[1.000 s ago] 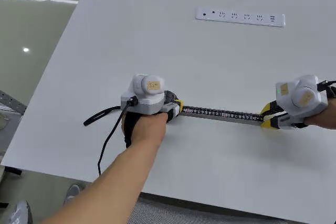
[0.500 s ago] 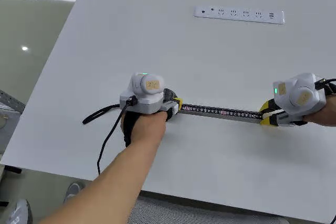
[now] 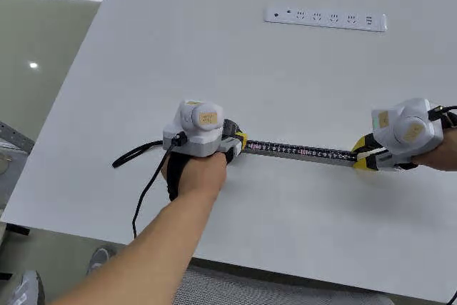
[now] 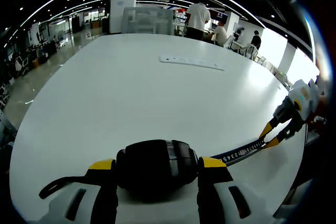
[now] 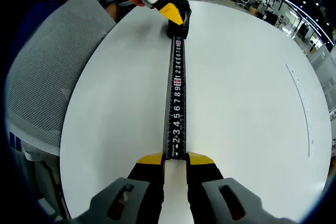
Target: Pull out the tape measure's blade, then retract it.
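1. Against a second ago, the blade (image 3: 300, 151) spans much the same stretch of the table (image 3: 214, 55), so the pull-out seems to have levelled off; I judge the extension done or nearly so, with retraction not yet begun
2. The right gripper (image 5: 175, 160) is pinched narrow on the blade's tip and looks barely shifted from earlier, though the headset has moved a little too
3. The left gripper (image 4: 157, 164) clamps the black tape measure case (image 4: 156, 150), which rests on the table where it was

Extended blade (image 3: 300, 152) barring the near tabletop (image 3: 214, 55), power strip (image 3: 325, 19) far back, open room between them.
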A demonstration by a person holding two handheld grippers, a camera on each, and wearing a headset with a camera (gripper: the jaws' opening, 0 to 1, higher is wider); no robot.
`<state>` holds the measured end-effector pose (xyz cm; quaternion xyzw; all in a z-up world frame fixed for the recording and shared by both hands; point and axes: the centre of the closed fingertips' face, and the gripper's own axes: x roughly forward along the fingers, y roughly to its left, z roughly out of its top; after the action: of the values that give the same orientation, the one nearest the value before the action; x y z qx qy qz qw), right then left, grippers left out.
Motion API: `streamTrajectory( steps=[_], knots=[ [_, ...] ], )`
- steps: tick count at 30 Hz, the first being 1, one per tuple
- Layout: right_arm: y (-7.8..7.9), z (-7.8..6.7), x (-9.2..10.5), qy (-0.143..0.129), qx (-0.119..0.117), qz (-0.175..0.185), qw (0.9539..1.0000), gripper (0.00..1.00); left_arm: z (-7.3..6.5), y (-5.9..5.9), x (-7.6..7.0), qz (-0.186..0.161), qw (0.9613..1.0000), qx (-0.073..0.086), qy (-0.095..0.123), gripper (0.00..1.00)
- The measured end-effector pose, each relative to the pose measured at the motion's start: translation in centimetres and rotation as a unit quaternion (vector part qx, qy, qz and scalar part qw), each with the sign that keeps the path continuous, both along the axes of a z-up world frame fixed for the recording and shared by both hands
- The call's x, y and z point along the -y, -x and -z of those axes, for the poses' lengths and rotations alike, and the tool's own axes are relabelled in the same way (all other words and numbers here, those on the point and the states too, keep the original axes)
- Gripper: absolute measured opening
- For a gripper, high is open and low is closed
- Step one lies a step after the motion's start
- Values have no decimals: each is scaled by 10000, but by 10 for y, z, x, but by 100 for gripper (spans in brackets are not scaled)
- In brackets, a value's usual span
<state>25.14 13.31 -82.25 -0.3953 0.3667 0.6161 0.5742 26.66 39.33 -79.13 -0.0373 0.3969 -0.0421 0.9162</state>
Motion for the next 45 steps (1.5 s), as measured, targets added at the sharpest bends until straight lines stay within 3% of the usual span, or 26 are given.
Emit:
streamTrajectory(
  steps=[18,45],
  knots=[
    [0,-1,-7,-97,-38,128,9999,11,1,0,-1,14,9999,160,3,57],
    [2,1,-43,-340,-69,218,9992,11,-2,4,0,61,9989,467,4,56]
  ],
)
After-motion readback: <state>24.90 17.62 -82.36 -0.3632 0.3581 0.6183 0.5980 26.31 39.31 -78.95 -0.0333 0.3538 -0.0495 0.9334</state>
